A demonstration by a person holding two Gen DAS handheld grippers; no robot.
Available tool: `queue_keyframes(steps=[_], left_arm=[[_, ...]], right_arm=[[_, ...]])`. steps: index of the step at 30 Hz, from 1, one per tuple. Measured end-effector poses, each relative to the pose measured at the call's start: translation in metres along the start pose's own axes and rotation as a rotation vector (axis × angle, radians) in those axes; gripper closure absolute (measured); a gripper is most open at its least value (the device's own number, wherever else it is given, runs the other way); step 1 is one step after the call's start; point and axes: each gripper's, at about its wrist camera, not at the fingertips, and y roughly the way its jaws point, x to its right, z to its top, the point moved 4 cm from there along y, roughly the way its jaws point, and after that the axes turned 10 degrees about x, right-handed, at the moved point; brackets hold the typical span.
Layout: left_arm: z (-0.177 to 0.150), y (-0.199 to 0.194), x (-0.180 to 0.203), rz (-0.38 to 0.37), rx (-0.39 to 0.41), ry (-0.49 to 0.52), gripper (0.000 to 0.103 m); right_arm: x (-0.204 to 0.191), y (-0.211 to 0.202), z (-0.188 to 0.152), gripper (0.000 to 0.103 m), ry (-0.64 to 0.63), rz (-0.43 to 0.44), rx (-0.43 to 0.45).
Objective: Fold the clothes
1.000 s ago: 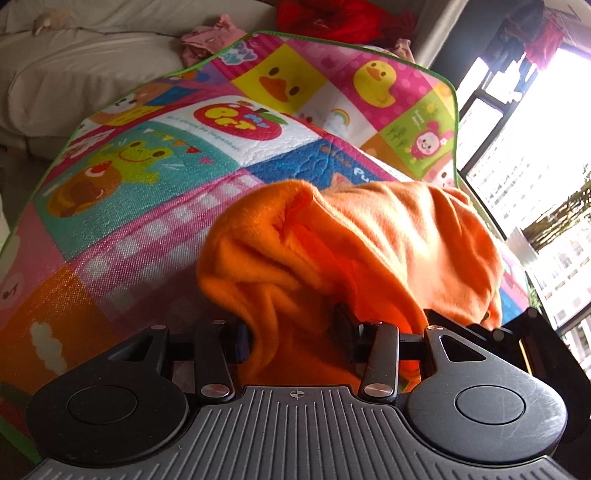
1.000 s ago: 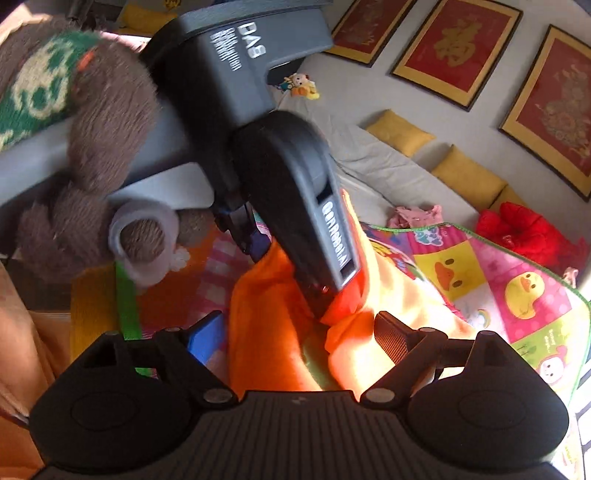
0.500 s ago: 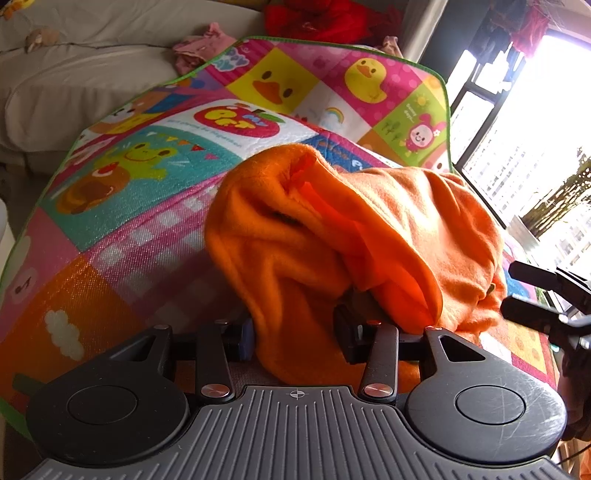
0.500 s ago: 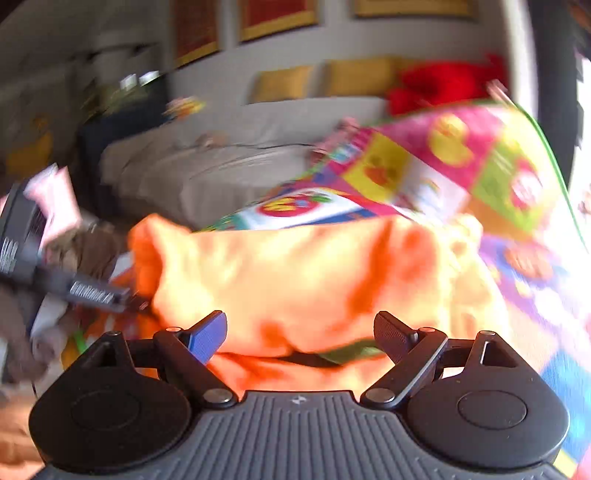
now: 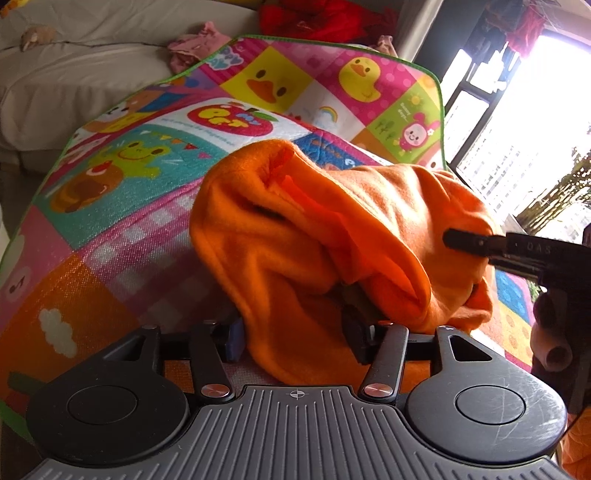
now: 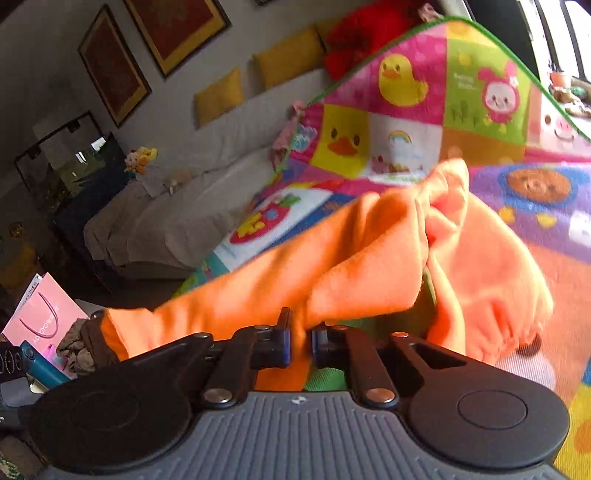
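An orange fleece garment (image 5: 295, 240) lies bunched on a colourful cartoon play mat (image 5: 129, 229). My left gripper (image 5: 293, 336) sits at its near edge. Its jaws are opening, with a thick fold of the fleece still between the pads. My right gripper (image 6: 301, 345) is shut on a thin fold of the same garment (image 6: 369, 266), which stretches away over the mat (image 6: 406, 122). In the left wrist view the right gripper (image 5: 448, 236) comes in from the right and pinches the garment's far side.
A pale sofa (image 5: 74, 81) runs behind the mat, with a pink garment (image 5: 195, 44) and a red cloth (image 5: 325, 18) on it. Bright windows (image 5: 535, 110) are on the right. A pink bag (image 6: 48, 314) and a brown sleeve (image 6: 81, 343) are at the left.
My right gripper swung round to the garment's right side, rolled, and shut on a fold. The left gripper's jaws have widened slightly around the fleece.
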Motion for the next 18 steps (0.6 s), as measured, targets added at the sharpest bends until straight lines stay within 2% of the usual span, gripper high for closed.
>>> queue_keyframes(steps=[2, 4, 5, 8, 11, 14, 18], left_arm=[[0.001, -0.007, -0.001, -0.019, 0.000, -0.011, 0.026], [0.006, -0.021, -0.002, -0.034, 0.028, -0.013, 0.024], [0.010, -0.030, -0.001, -0.050, 0.049, -0.005, 0.021], [0.023, -0.057, 0.005, -0.102, 0.112, 0.017, 0.009], [0.037, -0.075, 0.016, -0.121, 0.174, 0.042, 0.009], [0.051, -0.078, 0.023, -0.107, 0.217, 0.053, 0.009], [0.054, -0.041, 0.020, -0.015, 0.173, 0.067, 0.009]], right_arm=[[-0.009, -0.020, 0.014, 0.097, -0.045, 0.020, 0.074], [-0.009, -0.041, 0.022, 0.098, -0.067, 0.023, 0.112], [-0.006, -0.051, 0.023, 0.098, -0.069, 0.022, 0.118], [0.016, -0.058, 0.003, 0.098, -0.061, -0.045, 0.057], [0.041, -0.050, -0.026, 0.098, -0.025, -0.113, -0.030], [0.048, -0.043, -0.043, 0.098, -0.041, -0.125, -0.050], [0.042, -0.046, -0.044, 0.097, -0.100, -0.125, -0.048]])
